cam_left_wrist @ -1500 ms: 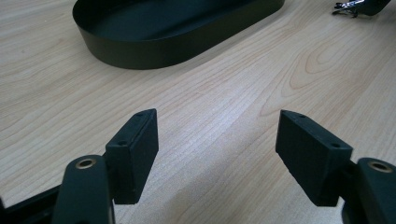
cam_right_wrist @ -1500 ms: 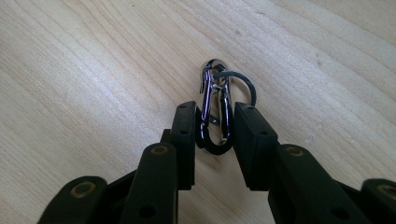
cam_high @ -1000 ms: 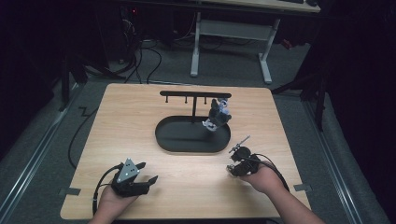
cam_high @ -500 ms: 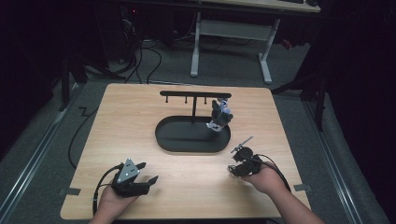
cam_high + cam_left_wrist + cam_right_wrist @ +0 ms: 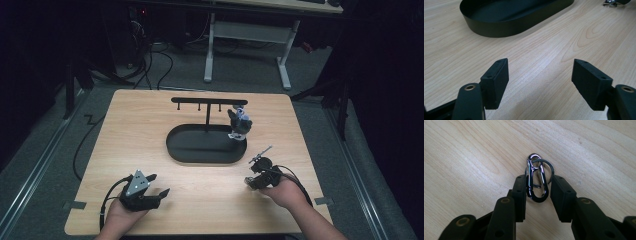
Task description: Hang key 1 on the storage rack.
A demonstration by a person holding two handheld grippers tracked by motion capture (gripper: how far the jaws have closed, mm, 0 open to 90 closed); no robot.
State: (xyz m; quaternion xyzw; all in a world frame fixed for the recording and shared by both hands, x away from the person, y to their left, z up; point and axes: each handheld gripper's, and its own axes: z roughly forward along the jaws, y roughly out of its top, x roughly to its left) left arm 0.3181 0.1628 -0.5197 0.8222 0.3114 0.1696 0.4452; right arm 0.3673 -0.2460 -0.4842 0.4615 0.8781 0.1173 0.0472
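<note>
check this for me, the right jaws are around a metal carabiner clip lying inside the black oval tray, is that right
Not quite. The carabiner clip lies on the bare wooden table, not inside the black oval tray. The right gripper view shows it on the wood between the jaws of the right gripper; the high view shows that gripper apart from the tray.

Glossy metal carabiner [image 5: 536,181], matt black tray [image 5: 499,27], smooth wood table [image 5: 544,57]

A shiny dark-chrome carabiner [image 5: 535,180] with its dark ring [image 5: 546,170] lies on the pale wood-grained surface [image 5: 474,157]; the oval tray [image 5: 506,17] is matte black.
</note>
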